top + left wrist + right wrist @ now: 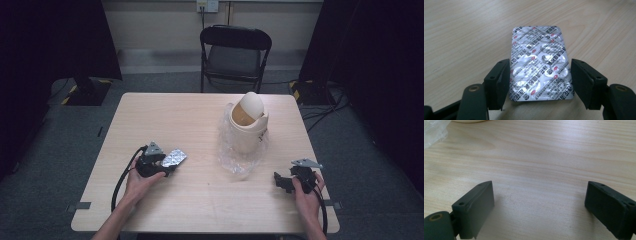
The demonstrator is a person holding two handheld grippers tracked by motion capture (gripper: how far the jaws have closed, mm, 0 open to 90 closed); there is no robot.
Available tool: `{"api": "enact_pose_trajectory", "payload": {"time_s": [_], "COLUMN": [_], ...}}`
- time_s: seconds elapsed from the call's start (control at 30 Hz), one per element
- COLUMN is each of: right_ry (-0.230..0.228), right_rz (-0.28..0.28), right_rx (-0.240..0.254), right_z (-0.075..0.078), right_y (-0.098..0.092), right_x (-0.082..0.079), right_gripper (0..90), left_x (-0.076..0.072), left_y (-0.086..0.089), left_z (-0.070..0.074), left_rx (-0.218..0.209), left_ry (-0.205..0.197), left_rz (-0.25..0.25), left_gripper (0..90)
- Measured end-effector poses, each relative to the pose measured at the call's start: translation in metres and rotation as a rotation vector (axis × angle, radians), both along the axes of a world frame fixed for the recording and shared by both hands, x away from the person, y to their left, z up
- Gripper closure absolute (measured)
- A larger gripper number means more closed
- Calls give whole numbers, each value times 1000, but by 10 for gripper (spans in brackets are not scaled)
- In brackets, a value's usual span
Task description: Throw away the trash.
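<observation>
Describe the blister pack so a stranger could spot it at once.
On the wooden table, look to the near-left part, away from the cream bin in its clear bag. The blister pack lies flat between the left gripper's jaws: the one silver, printed foil sheet.

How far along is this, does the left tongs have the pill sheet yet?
Done: the left tongs straddles the foil pill sheet lying on the table. In hand: the jaws look about closed on its edges, grip unconfirmed. Left: lifting it, probably toward the small bin. The right tongs rests open with nothing in it.
</observation>
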State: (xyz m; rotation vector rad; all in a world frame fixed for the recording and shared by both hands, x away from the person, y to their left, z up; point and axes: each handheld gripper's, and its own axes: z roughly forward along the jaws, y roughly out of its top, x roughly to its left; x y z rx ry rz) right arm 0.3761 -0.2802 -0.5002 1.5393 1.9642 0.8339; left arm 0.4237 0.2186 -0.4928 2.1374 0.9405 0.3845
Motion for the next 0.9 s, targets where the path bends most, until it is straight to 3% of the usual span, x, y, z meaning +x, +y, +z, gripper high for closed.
{"api": "enact_pose_trajectory", "payload": {"time_s": [0.1, 0.23, 0.37, 0.63, 0.9], "right_ry": [0, 0, 0, 0, 0], "right_rz": [0, 0, 0, 0, 0], "right_rx": [1, 0, 1, 0, 1], "right_z": [0, 0, 0, 0, 0], "right_y": [0, 0, 0, 0, 0], "right_x": [0, 0, 0, 0, 0], "right_gripper": [80, 80, 80, 80, 80], "left_x": [-1, -2, -3, -6, -3], "left_y": [-1, -1, -1, -8, -8], "left_z": [2, 8, 12, 23, 35], "left_rx": [15, -26, -27, -70, -99], "left_ry": [-14, -21, -35, -51, -54], "left_rz": [-12, -16, -37, -76, -74], "left_gripper": [340, 340, 341, 341, 340]}}
